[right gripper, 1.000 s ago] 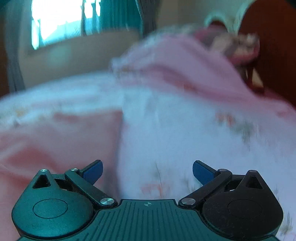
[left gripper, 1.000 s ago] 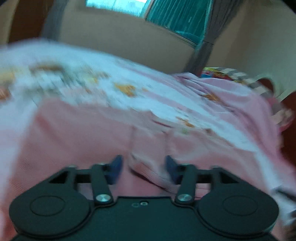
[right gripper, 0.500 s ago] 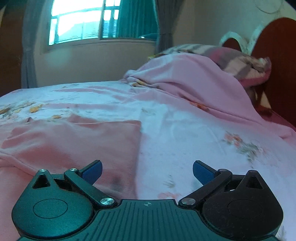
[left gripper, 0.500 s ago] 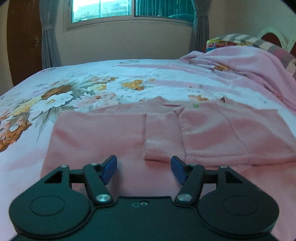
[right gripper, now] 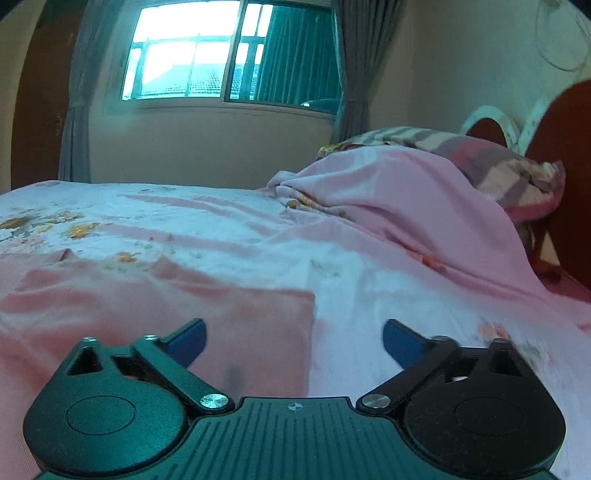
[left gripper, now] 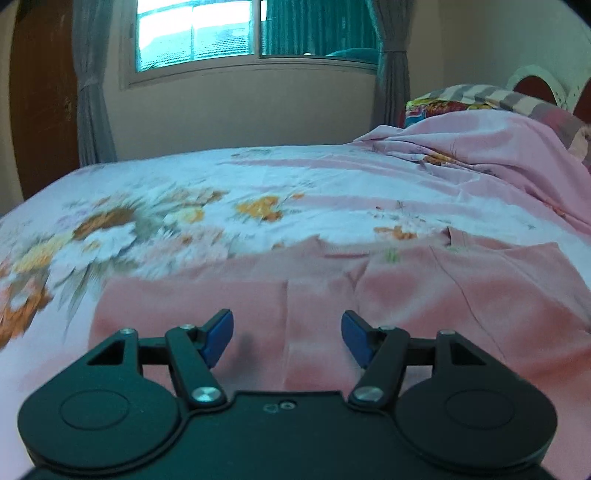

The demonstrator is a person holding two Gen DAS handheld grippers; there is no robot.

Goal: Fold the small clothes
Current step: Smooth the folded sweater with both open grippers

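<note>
A small pink garment lies flat on the flowered bed sheet, with a folded-in flap near its middle. My left gripper is open and empty, low over the garment's near edge. In the right wrist view the same garment fills the left half and its right edge ends near the centre. My right gripper is open and empty, straddling that right edge just above the cloth.
A bunched pink blanket and striped pillows lie at the head of the bed by a dark red headboard. A window with curtains is on the far wall. A brown door stands at the left.
Both views were blurred with motion a second ago and have since steadied. The garment now lies flat. Both grippers have drawn slightly closer and lower over it, jaws still open.
</note>
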